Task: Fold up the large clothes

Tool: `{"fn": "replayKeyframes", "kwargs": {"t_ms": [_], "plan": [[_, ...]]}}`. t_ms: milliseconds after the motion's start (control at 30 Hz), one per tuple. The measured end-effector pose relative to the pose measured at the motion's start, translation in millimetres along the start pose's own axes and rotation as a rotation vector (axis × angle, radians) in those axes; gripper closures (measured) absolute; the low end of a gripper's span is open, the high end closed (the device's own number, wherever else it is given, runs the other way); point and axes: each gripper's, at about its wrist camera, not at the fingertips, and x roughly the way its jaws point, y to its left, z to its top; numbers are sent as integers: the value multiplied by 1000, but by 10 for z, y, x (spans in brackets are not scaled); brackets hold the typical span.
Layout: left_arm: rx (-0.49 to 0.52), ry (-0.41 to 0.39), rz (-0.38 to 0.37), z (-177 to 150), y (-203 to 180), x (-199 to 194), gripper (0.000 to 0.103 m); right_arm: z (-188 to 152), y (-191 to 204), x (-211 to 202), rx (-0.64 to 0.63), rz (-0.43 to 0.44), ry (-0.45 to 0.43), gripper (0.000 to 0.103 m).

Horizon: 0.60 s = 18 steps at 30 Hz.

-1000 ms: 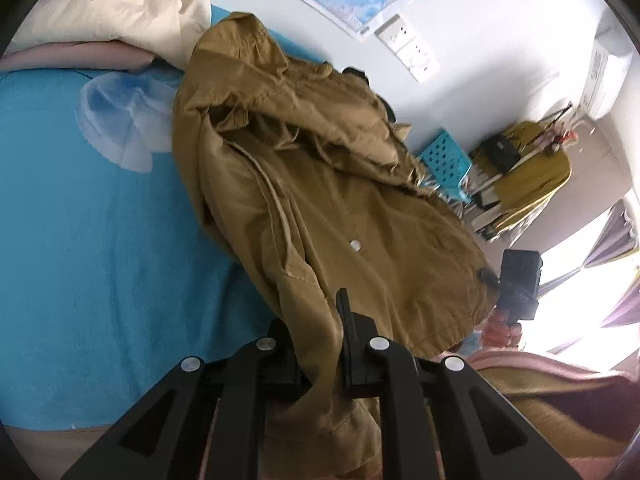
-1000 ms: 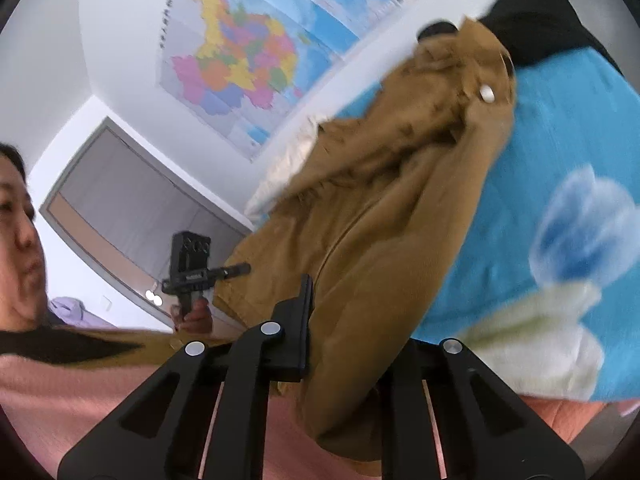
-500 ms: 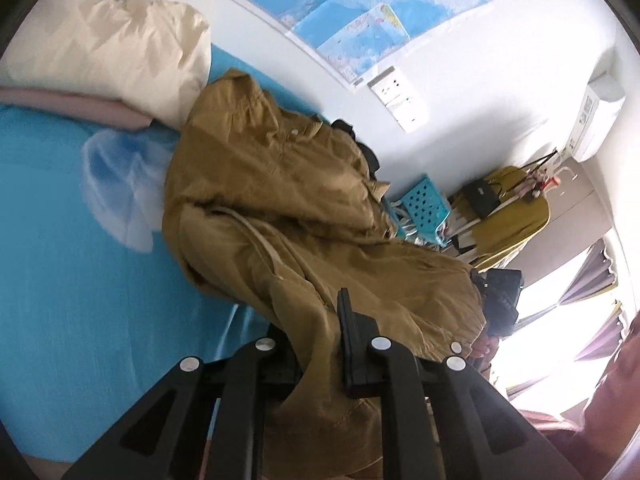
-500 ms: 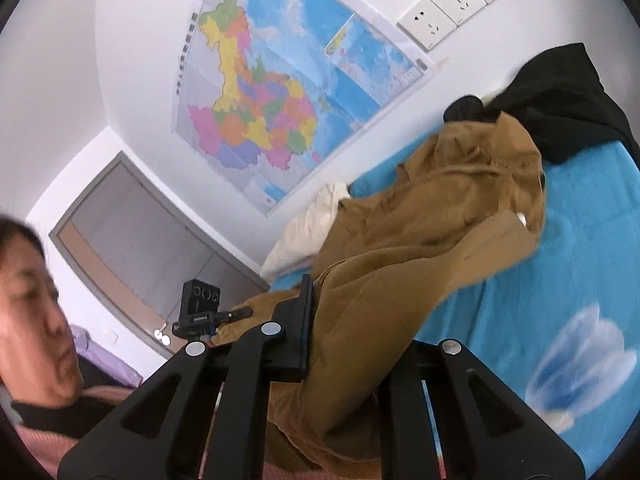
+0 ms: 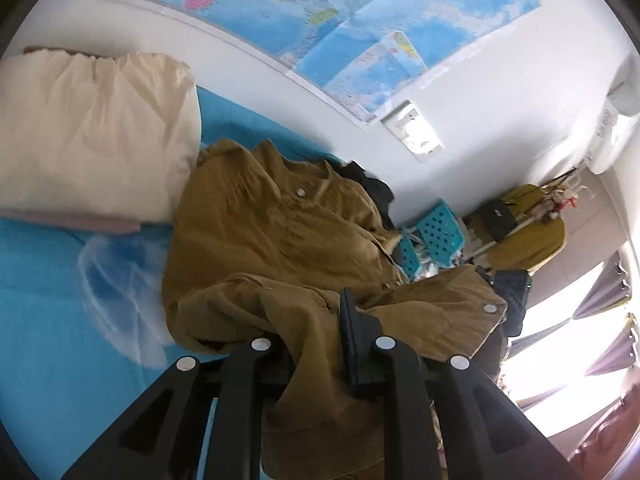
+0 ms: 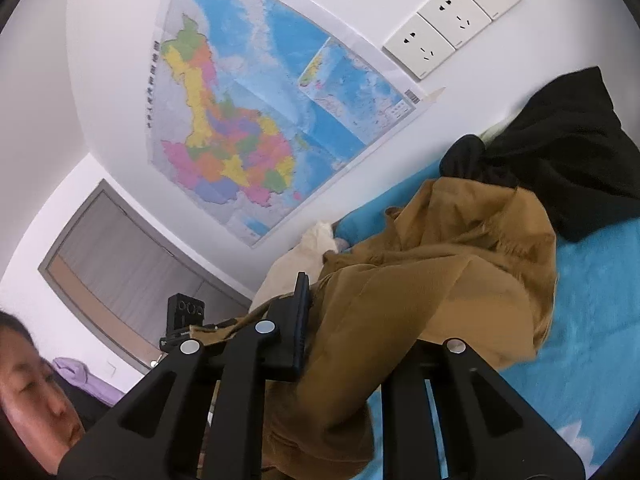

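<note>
The brown jacket [image 5: 280, 248] lies crumpled across the blue bed [image 5: 48, 312], its collar end up near the wall and its near edge lifted off the bed by both claws. The left claw [image 5: 316, 320] is clenched on a bunched fold of the jacket, which spills down between its fingers and hangs below them. In the right wrist view the right claw [image 6: 352, 320] is likewise grasping the jacket [image 6: 460, 272]: thick cloth fills the gap between its two fingers, hiding most of the right-hand one, and drapes over the frame.

A cream pillow [image 5: 92, 136] sits at the head of the bed, touching the jacket's far left edge, with a pink folded layer under it. A black garment [image 6: 568, 160] lies on the bed just beyond the jacket's collar, against the wall. On the wall above hang a coloured map [image 6: 248, 128] and a row of white sockets [image 6: 452, 24]. A teal perforated basket [image 5: 436, 232] shows past the bed's far edge. The person's face [image 6: 36, 396] is at the lower left of the right wrist view
</note>
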Motion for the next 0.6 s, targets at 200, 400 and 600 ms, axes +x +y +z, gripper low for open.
{"fn": "replayKeyframes", "kwargs": {"t_ms": [200, 400, 600], "plan": [[-39, 9, 16, 367, 116, 186, 86, 284, -142, 231, 43, -35, 9, 88], [-57, 41, 50, 651, 215, 360, 86, 479, -328, 444, 91, -61, 27, 88], [-88, 64, 65, 870, 333, 546, 85, 611, -537, 643, 145, -98, 44, 88]]}}
